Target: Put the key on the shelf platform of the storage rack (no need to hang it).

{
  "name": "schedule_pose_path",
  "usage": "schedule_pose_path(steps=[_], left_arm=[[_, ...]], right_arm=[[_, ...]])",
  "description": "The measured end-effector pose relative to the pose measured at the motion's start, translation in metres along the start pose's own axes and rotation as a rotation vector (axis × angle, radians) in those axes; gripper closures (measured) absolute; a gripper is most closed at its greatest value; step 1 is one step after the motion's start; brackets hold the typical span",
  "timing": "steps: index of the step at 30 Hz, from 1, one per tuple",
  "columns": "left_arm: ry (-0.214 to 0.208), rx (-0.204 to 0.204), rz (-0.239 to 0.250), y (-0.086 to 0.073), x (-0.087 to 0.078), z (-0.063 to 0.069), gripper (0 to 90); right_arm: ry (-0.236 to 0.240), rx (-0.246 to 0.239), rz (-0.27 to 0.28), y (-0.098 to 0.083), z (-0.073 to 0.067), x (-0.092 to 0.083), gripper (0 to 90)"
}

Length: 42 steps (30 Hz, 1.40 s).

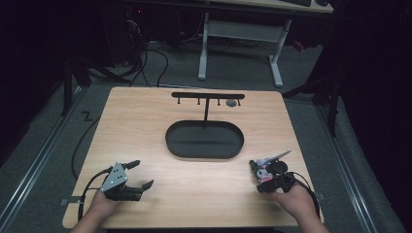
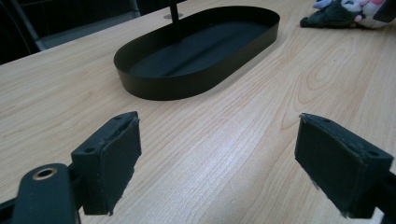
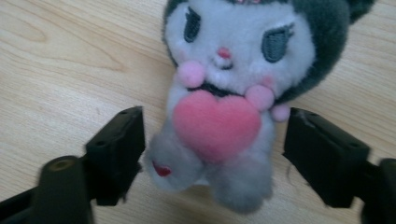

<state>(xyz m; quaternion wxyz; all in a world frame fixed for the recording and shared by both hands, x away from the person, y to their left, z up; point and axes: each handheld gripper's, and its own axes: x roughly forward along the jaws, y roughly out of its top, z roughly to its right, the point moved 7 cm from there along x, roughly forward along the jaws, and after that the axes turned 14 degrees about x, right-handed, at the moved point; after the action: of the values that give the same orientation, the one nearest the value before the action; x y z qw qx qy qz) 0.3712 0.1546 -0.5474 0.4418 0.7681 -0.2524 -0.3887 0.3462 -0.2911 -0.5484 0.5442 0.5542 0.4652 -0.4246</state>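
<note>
at the table's (image 1: 145, 121) near right corner lies a plush (image 3: 219, 116), face up, w/ the right gripper (image 3: 212, 154) straddling its lower body; jaws part open, left pad looks to brush the fur, right pad apart, so no grip. ears and hood top cut off in the right gripper view; in the high view the toy (image 1: 265, 171) is small, half covered by the gripper. left gripper (image 1: 141, 174) near the left corner, jaws wide, nothing between. black oval tray (image 1: 204, 151) at centre w/ a hook rack (image 1: 208, 95); a grey blob on it, can't tell what.
</note>
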Motion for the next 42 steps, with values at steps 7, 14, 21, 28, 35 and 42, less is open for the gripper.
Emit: schedule_pose_path(steps=[7,14,21,28,35,42], left_arm=[[0.001,-0.002,0.005,0.000,-0.001,-0.001,15.4],[-0.002,-0.004,-0.001,0.000,0.000,0.000,15.4],[0.001,-0.006,0.000,0.000,-0.001,-0.001,15.4],[0.009,-0.004,0.004,0.000,-0.002,0.000,15.4],[0.011,0.000,0.010,0.000,-0.002,0.000,15.4],[0.008,-0.001,0.013,0.000,-0.002,0.000,15.4]], right_arm=[[0.002,0.009,0.014,0.003,-0.002,0.006,41.7],[-0.012,-0.017,0.022,0.006,-0.008,-0.002,46.5],[-0.011,-0.029,0.048,0.010,-0.009,-0.012,47.2],[0.000,-0.059,0.054,0.014,-0.015,-0.020,47.3],[0.011,-0.086,0.059,0.020,-0.021,-0.024,47.5],[0.028,-0.099,0.077,0.030,-0.034,-0.029,47.5]])
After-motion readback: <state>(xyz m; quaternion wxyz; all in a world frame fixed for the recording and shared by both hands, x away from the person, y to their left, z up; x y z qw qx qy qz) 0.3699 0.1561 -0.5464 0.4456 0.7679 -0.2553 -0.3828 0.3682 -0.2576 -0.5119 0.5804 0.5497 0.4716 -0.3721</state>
